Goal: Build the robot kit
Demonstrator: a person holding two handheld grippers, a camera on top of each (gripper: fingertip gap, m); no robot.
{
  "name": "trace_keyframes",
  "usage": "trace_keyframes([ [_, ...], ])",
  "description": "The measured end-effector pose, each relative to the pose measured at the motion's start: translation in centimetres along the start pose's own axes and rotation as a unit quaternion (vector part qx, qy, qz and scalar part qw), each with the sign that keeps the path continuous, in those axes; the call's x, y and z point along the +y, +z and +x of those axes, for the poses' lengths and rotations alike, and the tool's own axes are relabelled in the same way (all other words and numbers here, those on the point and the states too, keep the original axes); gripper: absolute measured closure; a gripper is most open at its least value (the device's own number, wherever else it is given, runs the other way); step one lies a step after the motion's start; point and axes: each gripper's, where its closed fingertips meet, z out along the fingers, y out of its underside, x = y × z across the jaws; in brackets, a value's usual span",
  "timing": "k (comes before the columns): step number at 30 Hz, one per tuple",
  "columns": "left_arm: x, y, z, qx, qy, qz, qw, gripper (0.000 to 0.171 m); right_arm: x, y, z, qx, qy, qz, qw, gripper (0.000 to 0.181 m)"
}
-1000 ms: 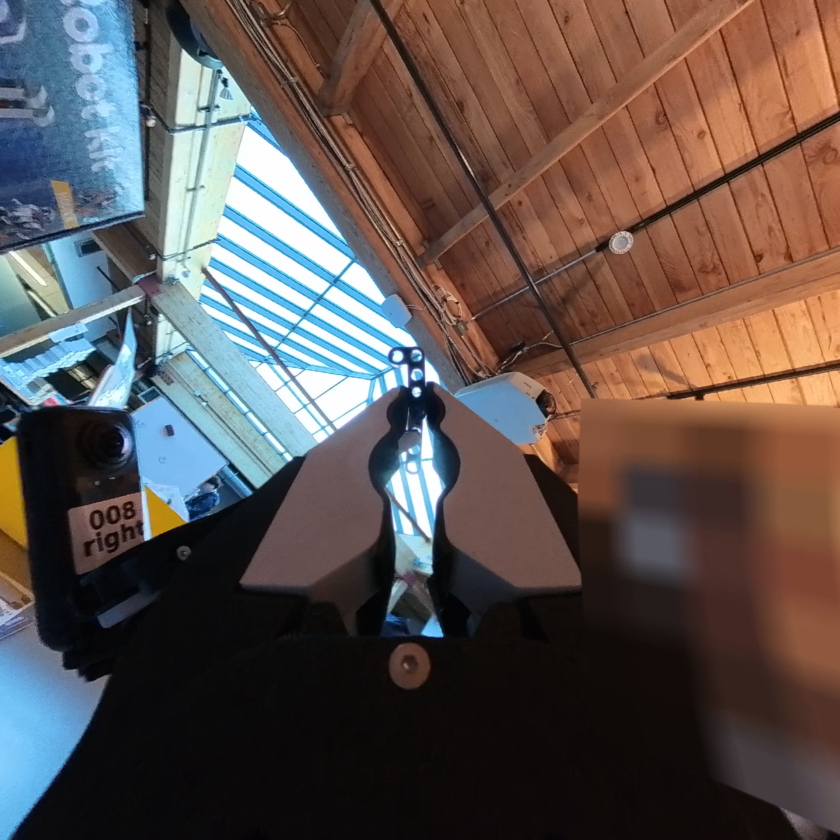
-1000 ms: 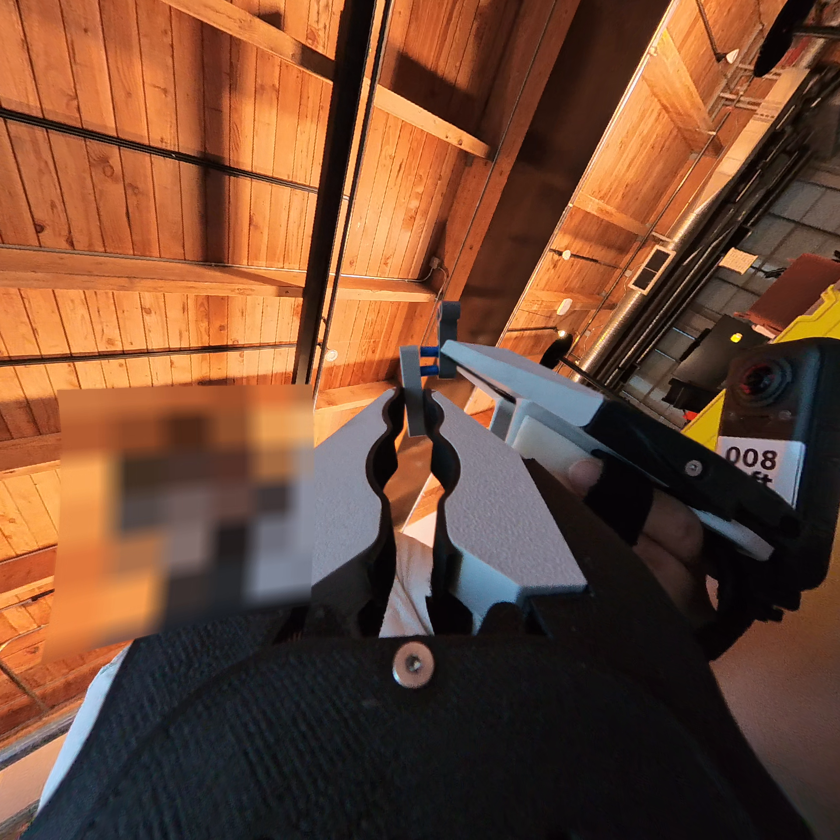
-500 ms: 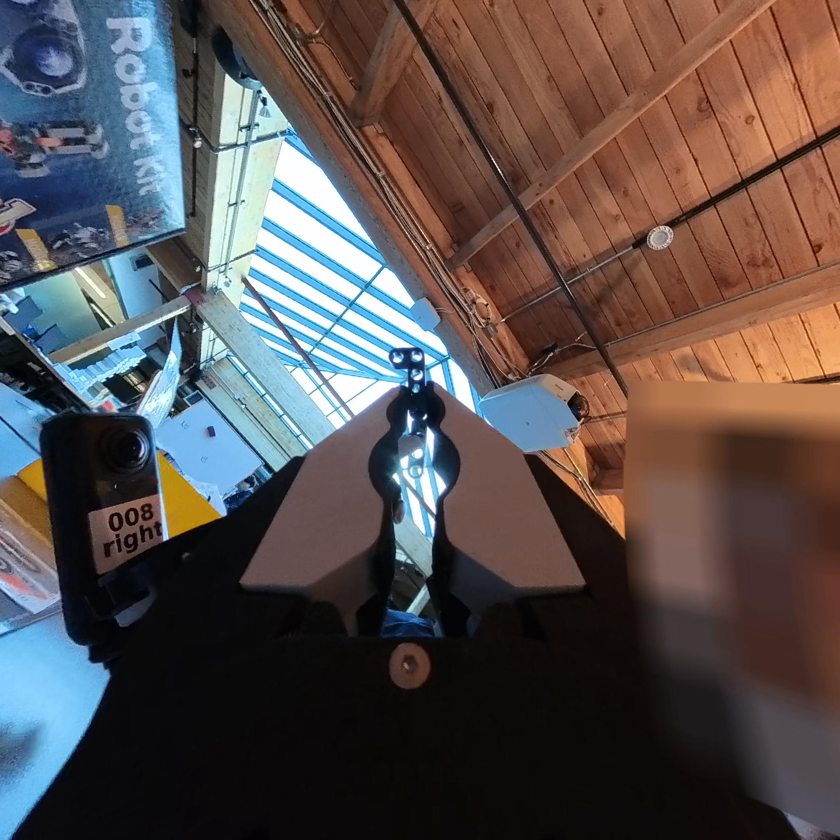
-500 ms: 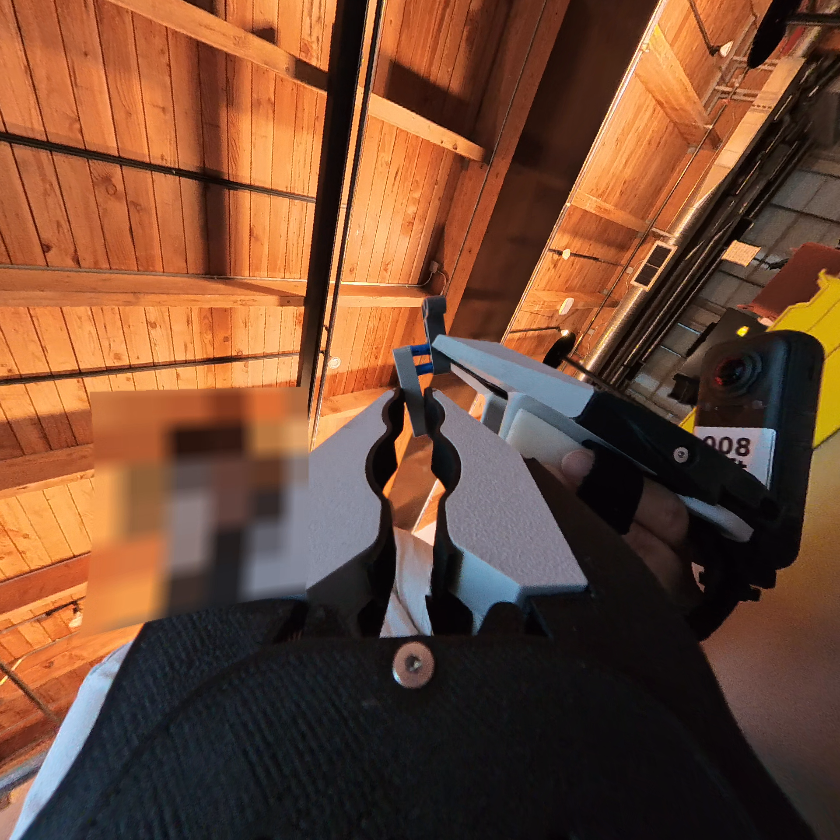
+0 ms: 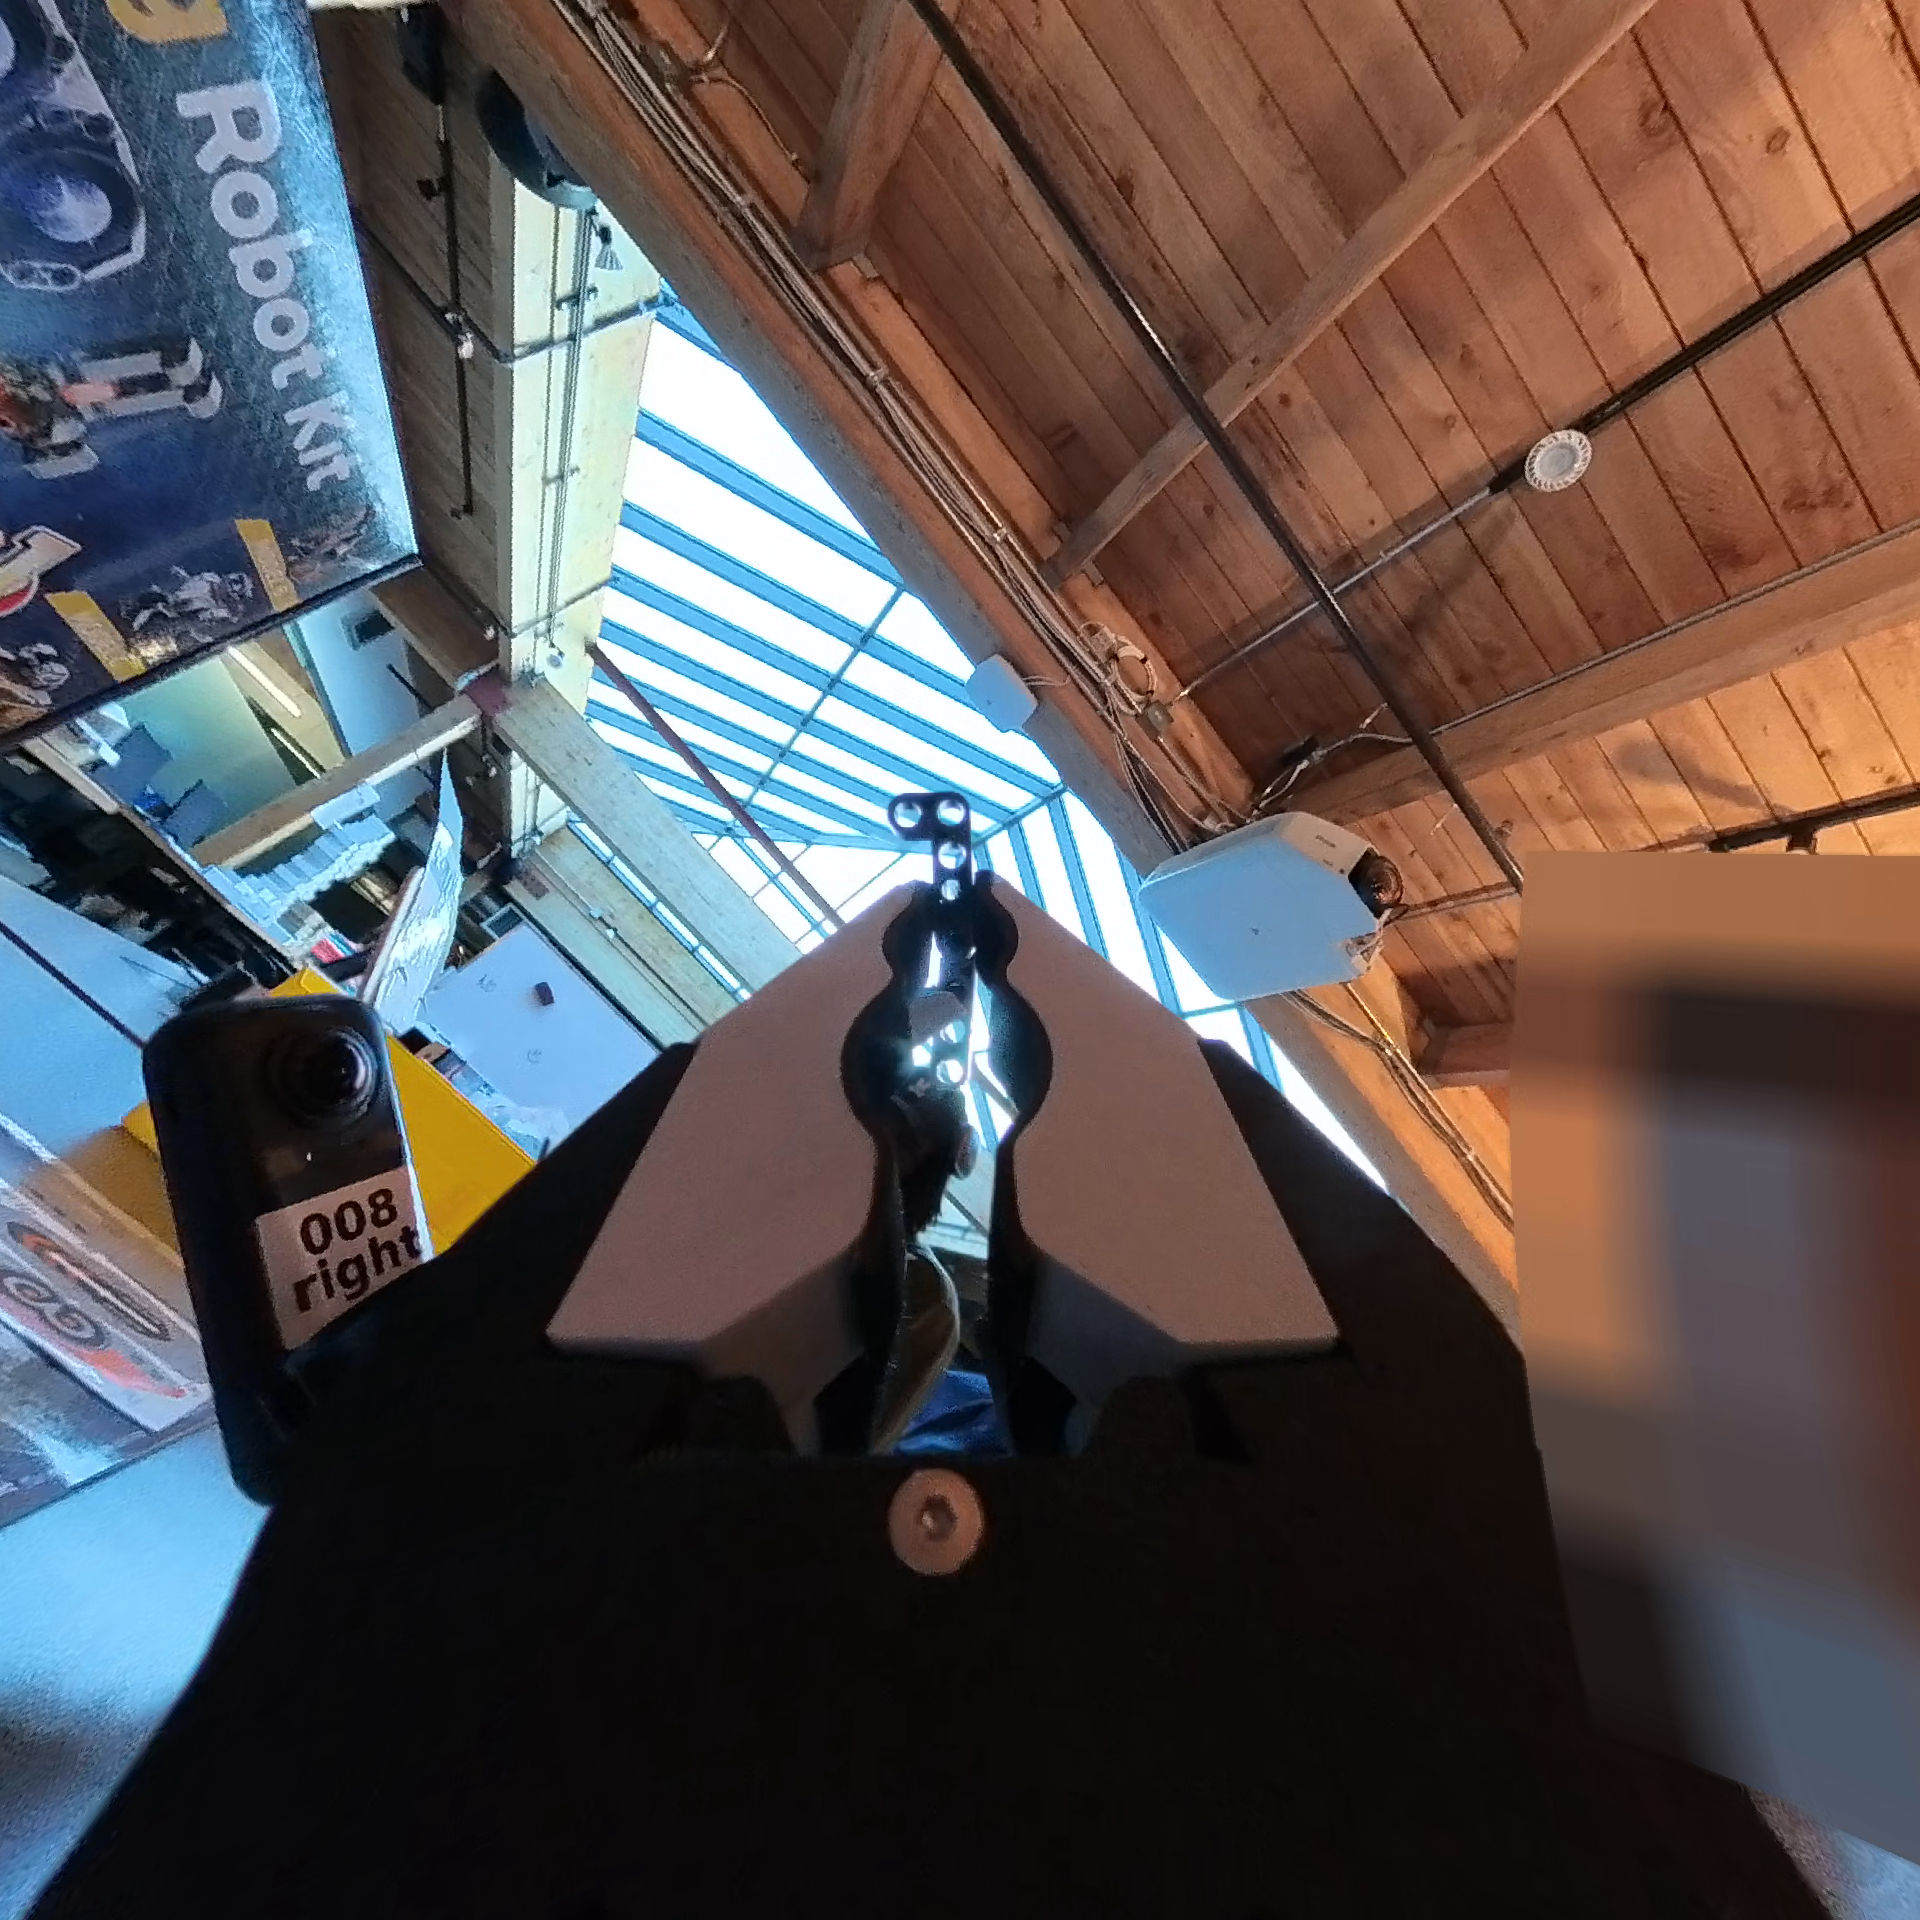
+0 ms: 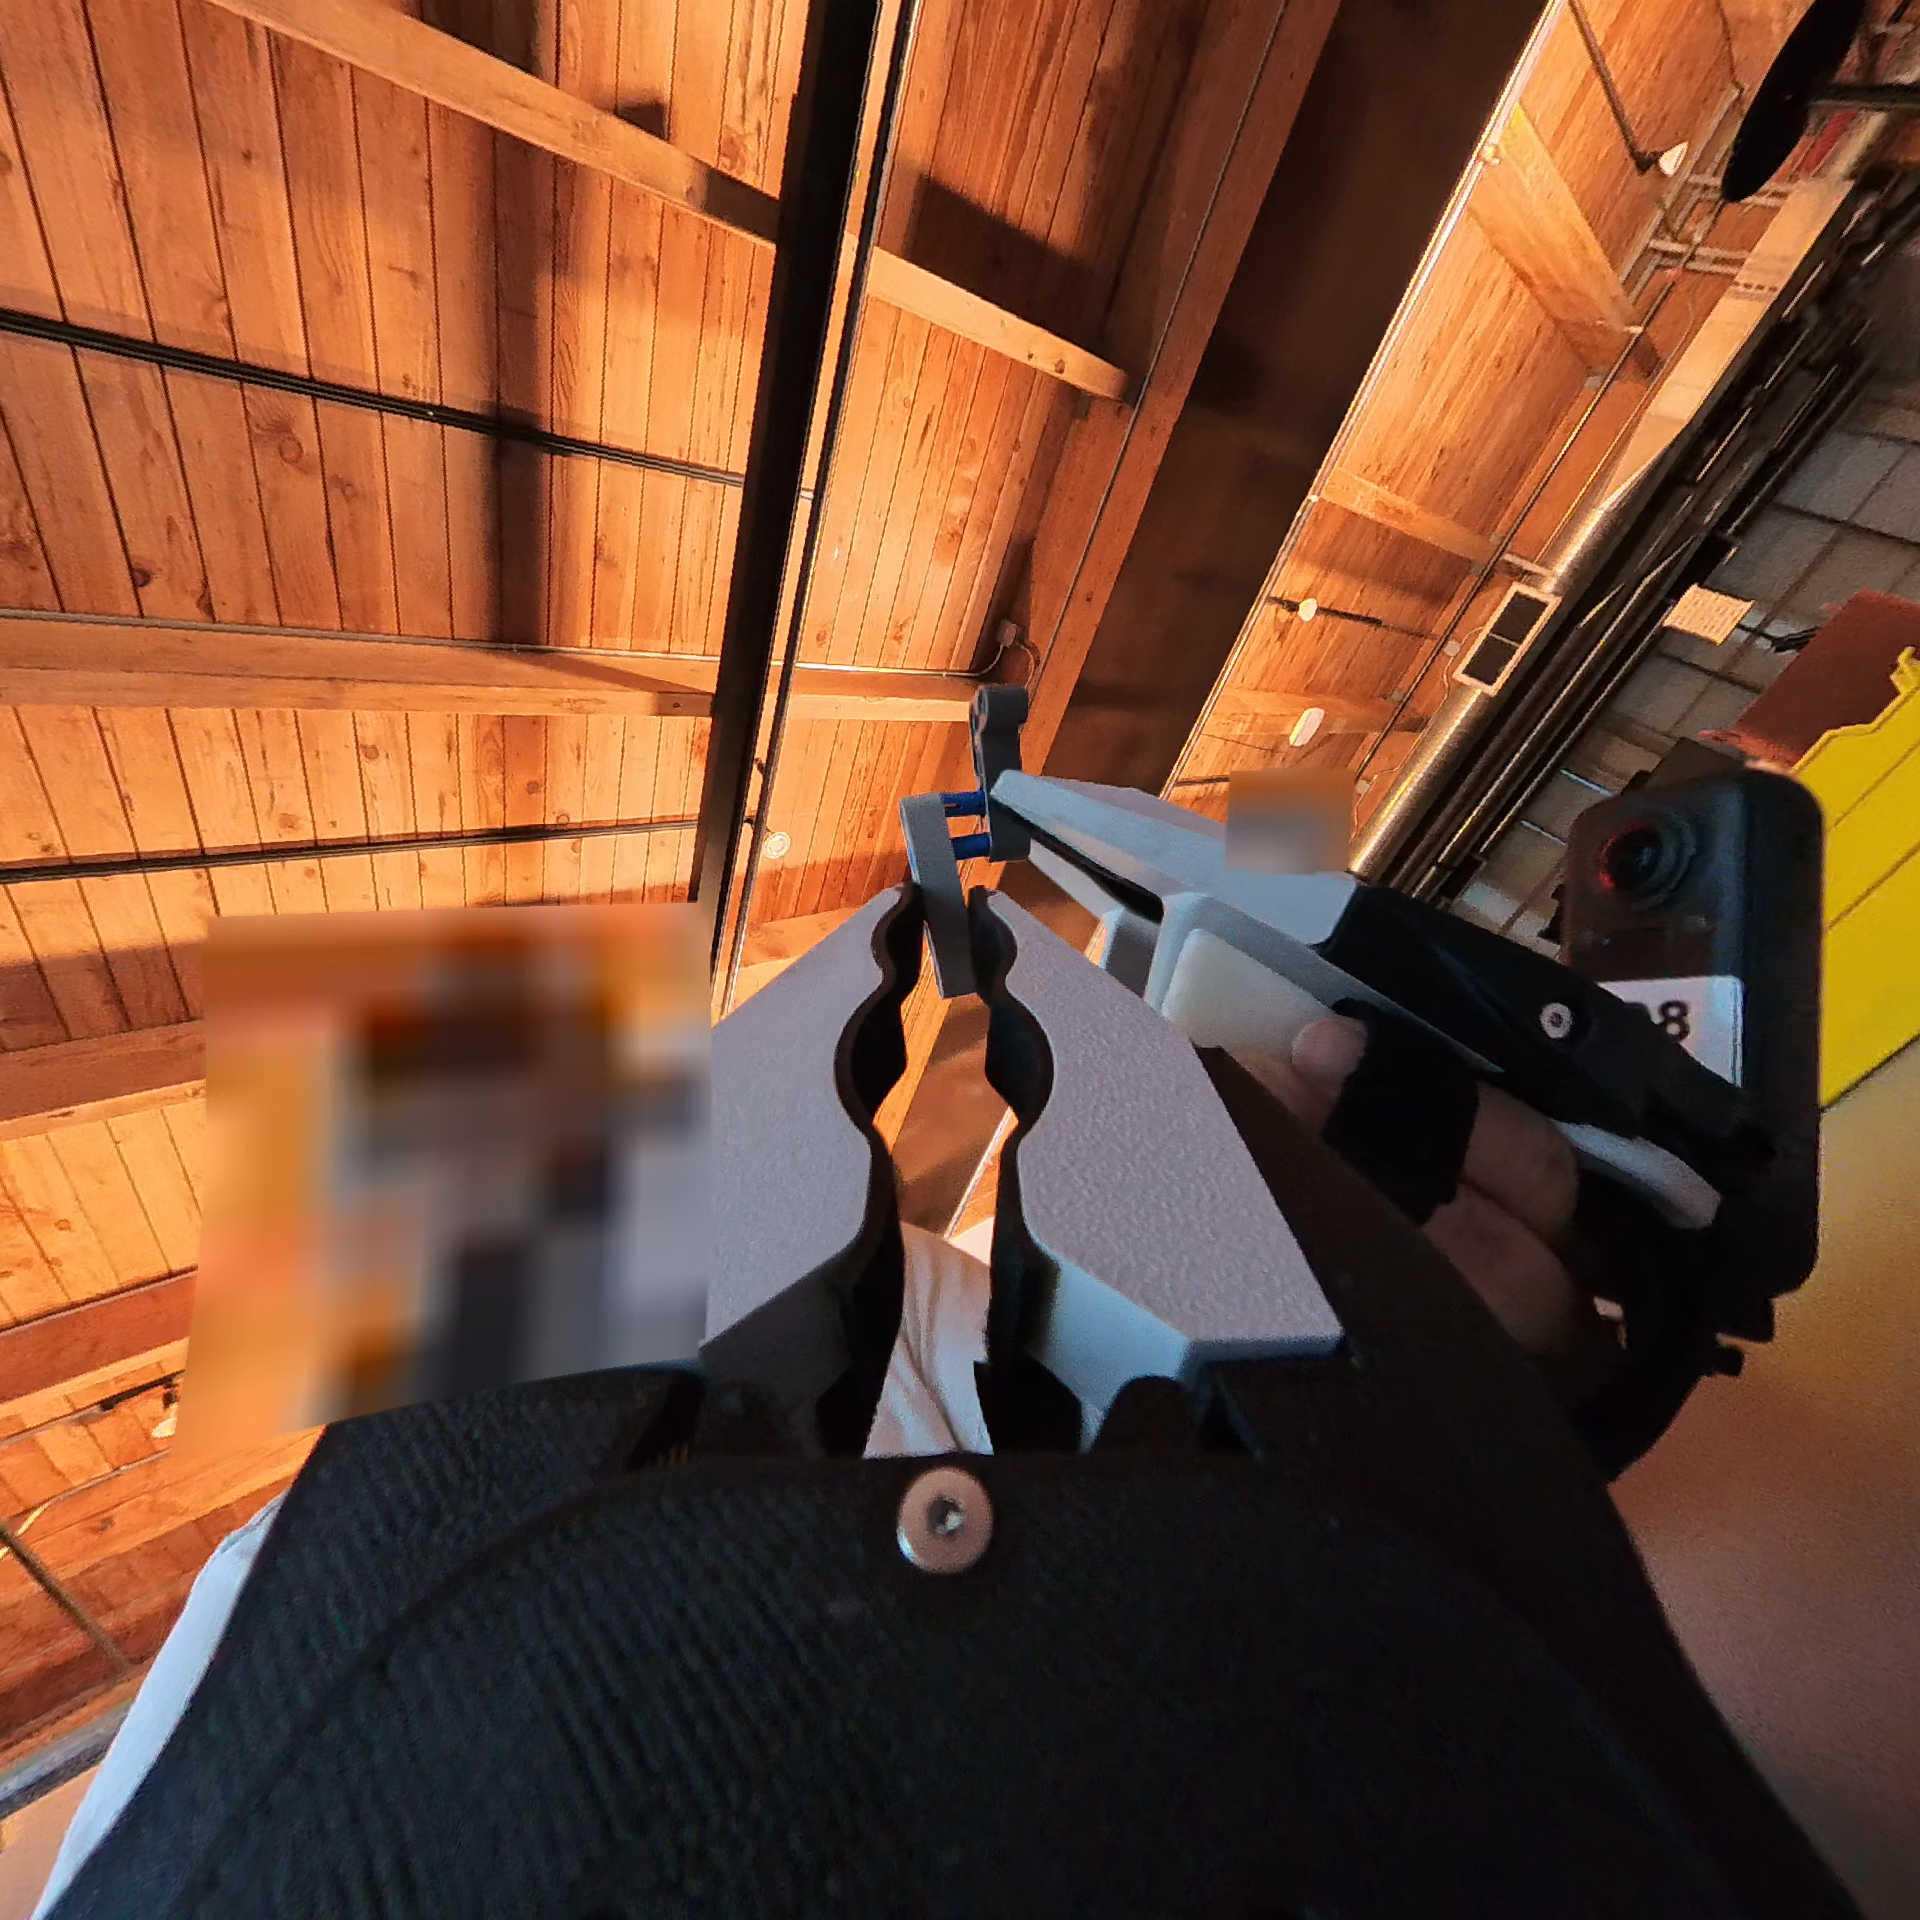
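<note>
Both grippers point up at a wooden ceiling. In the left wrist view my left gripper (image 5: 951, 902) is shut on a thin dark beam with holes (image 5: 940, 831) that sticks up past the fingertips. In the right wrist view my right gripper (image 6: 948, 920) is shut on a light grey beam (image 6: 928, 862). Two blue pins (image 6: 964, 823) run from it to the dark beam (image 6: 995, 727). The left gripper (image 6: 1016, 808) reaches in from the right, held by a gloved hand (image 6: 1496, 1174). The right gripper's camera body (image 5: 281, 1143) shows at the left of the left wrist view.
Wooden planks and beams (image 6: 416, 665) fill the background. A skylight (image 5: 790, 665), a white ceiling-mounted box (image 5: 1262, 920) and a dark printed carton (image 5: 177, 312) are in the left wrist view. A metal duct (image 6: 1558, 582) and a yellow object (image 6: 1860, 883) are at the right. Both grippers' tips are close together, under 4 cm apart. The dark printed carton (image 5: 177, 312) is about equally far from each gripper, around 20 cm.
The left wrist view has swung, so the carton and skylight show more. The left gripper with the dark beam has shifted slightly up and left beside the grey beam. Both grips are unchanged.
</note>
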Motion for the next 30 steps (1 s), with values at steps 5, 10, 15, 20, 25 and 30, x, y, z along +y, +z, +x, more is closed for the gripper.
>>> trace_keyframes([
  [5,-0.25,-0.34,-0.34,-0.007,0.004,-0.002,1.000,0.167,-0.21,-0.27,0.60,0.031,0.014,0.009,0.999,0.175],
  [10,-0.12,-0.37,-0.68,-0.023,0.027,-0.025,0.999,0.167,-0.33,-0.61,0.75,0.025,0.044,0.018,0.999,0.174],
  [15,-0.18,-0.45,-0.71,-0.021,0.025,-0.020,0.999,0.167,-0.37,-0.62,0.83,0.024,0.045,0.020,0.998,0.174],
  [20,-0.06,-0.45,-0.74,-0.020,0.020,-0.029,0.999,0.167,-0.27,-0.68,0.84,0.025,0.053,0.017,0.998,0.174],
  [25,0.00,-0.46,-0.80,-0.021,0.021,-0.031,0.999,0.167,-0.23,-0.77,0.86,0.024,0.059,0.018,0.998,0.174],
  [30,0.03,-0.52,-0.85,-0.024,0.023,-0.036,0.999,0.167,-0.21,-0.81,0.94,0.027,0.061,0.016,0.998,0.174],
])
